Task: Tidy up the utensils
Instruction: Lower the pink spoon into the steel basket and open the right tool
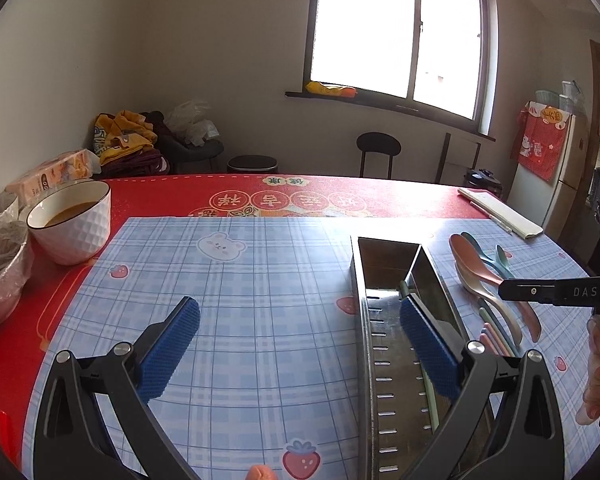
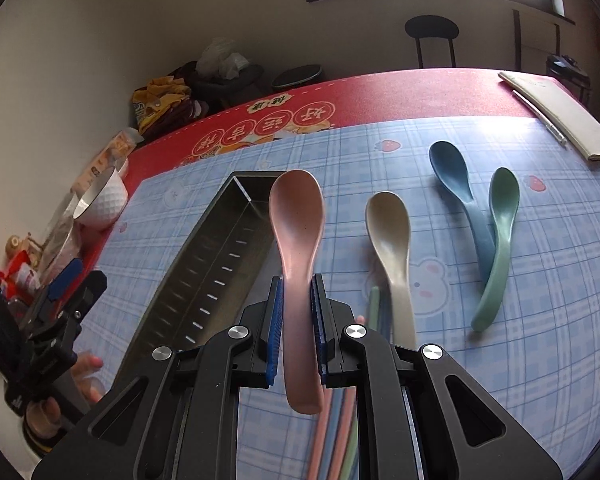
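Right gripper (image 2: 297, 312) clamped narrow on pink spoon (image 2: 296, 240), blue pads pressing both sides of the handle; bowl of the spoon points to 12 o'clock, handle end hangs past the pads toward 6 o'clock. Spoon is lifted clear of the blue checked mat (image 2: 540, 280), its bowl over the right-hand edge of the steel utensil tray (image 2: 204, 264). Tray lies lengthwise from 7 to 12 o'clock of the gripper, slotted floor visible. Beige spoon (image 2: 392, 248) flat on the mat at 2 o'clock, just beside the held spoon. Dark blue spoon (image 2: 460, 192) and green spoon (image 2: 500, 240) further out at 2 o'clock, handles crossed and touching. Pastel chopsticks (image 2: 340, 432) on the mat beneath the gripper, partly hidden. Left gripper (image 1: 300, 316) spread wide, holding nothing, hovering above the mat; its right pad is over the tray (image 1: 388, 272), its left pad over bare mat (image 1: 260, 280). From the left wrist view the tray sits at 1 o'clock, with a thin greenish utensil in it, kind not discernible. White bowl (image 1: 74, 228) with brown liquid at 10 o'clock on the red tablecloth (image 1: 160, 196). Folded cream cloth (image 2: 564, 120) at the far right of the table
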Demonstrator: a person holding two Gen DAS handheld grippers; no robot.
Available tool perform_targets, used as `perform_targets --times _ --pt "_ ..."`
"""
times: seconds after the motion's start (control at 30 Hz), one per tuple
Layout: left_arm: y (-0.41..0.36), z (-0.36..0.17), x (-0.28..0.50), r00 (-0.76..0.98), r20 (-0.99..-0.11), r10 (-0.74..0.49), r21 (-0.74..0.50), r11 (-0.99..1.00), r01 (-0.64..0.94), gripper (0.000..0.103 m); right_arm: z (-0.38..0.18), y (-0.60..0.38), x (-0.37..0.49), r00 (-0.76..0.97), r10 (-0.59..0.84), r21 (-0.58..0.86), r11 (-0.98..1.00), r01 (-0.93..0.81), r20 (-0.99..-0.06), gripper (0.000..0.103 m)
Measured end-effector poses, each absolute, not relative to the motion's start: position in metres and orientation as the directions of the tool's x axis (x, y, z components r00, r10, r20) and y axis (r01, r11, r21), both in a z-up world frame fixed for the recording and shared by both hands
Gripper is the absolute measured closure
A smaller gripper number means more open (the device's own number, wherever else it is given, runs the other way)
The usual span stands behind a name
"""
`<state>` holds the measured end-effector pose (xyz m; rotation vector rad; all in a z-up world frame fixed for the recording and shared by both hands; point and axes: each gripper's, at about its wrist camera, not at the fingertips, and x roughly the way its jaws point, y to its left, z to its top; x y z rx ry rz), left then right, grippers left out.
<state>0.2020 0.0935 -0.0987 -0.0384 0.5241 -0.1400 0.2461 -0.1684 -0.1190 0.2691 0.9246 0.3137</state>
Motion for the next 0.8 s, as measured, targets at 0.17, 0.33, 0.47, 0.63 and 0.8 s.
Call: perform_targets --times 0.17,0.33,0.47,0.63,0.8 --pt "0.094 -0.096 0.2 0.861 -0.491 -0.132 -0.058 0.991 0.12 0.006 -0.119 -0.14 0.266 0.502 0.424 0.432 0.895 -0.107 -0.754 0.089" --pt "0.096 -0.099 0.204 0.848 -0.515 -0.123 -0.055 0.992 0.11 0.006 -0.127 -0.113 0.283 0.462 0.413 0.435 0.898 -0.064 -0.785 0.089" --pt "0.1 -0.1 0.205 0.844 -0.526 -0.102 -0.058 0.995 0.084 0.006 -0.131 -0.099 0.29 0.452 0.412 0.445 0.895 -0.038 -0.791 0.089" --pt "0.108 -0.1 0.207 0.842 -0.531 -0.095 -0.086 0.995 0.058 0.006 -0.135 -0.092 0.294 0.44 0.406 0.448 0.894 -0.011 -0.801 0.089" --pt "0.11 -0.099 0.208 0.834 -0.546 -0.078 -0.088 0.995 0.036 0.006 -0.141 -0.087 0.299 0.416 0.399 0.434 0.901 -0.01 -0.817 0.088"
